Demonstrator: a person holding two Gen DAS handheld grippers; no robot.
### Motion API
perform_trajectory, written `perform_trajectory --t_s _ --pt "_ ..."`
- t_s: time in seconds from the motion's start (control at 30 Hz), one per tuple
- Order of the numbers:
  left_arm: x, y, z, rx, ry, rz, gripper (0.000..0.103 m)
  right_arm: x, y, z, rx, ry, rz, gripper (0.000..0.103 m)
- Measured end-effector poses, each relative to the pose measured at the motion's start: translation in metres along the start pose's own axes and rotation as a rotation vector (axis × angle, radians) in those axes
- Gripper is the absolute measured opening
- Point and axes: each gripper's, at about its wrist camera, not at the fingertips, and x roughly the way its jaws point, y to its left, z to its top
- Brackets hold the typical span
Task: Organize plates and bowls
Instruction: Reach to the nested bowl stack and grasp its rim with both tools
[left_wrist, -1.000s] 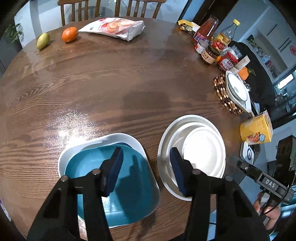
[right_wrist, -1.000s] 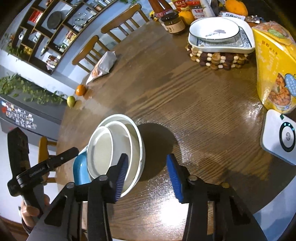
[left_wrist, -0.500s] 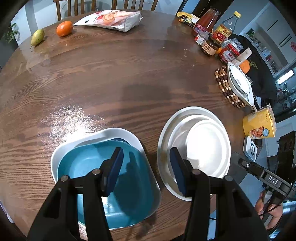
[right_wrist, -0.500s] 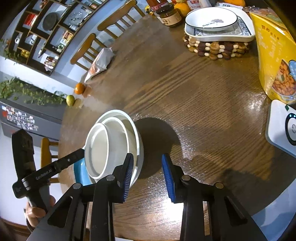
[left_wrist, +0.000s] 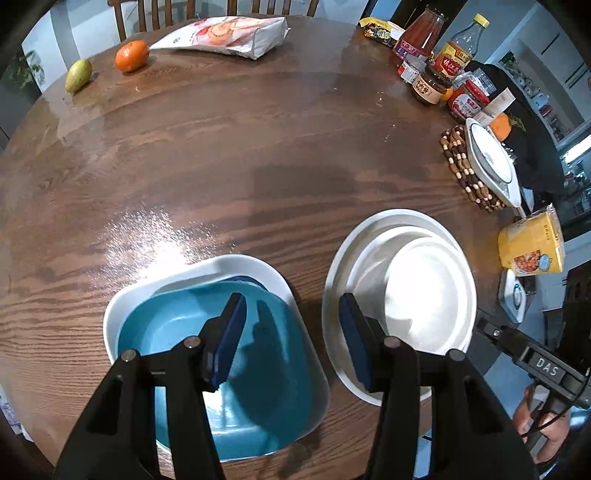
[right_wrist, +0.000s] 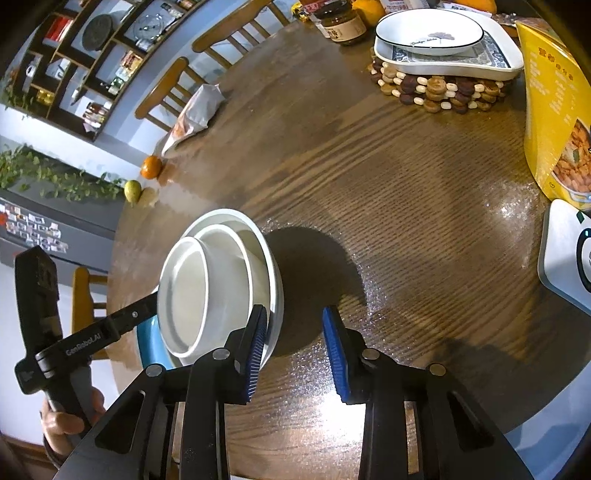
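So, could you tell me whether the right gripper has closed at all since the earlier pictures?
Yes: the right gripper is closing, its pads nearer together over the table, nothing between them.

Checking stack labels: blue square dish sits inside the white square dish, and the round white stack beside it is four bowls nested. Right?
Not quite. The round white stack is three nested pieces, not four; the right wrist view shows the three rims. The blue square dish does sit inside the white square dish, beside that stack.
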Motion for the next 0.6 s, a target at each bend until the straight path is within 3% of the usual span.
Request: perform_trajectory --t_s 0.3,0.47,0.53,0.6 --pt "0.007 -0.005 0.004 0.038 0.021 0.047 0.047 0.002 0.006 0.001 -0.018 0.001 -0.016 0.03" --pt "0.012 -0.012 0.002 0.059 0.028 0.047 0.032 0.004 0.007 0.002 -0.022 -0.001 -0.023 0.03" --pt "0.013 -0.019 0.001 0.081 0.028 0.055 0.022 0.003 0.006 0.002 -0.022 -0.003 -0.028 0.03" --pt "0.013 -0.024 0.001 0.1 0.024 0.061 0.015 0.004 0.01 0.001 -0.034 -0.007 -0.041 0.024"
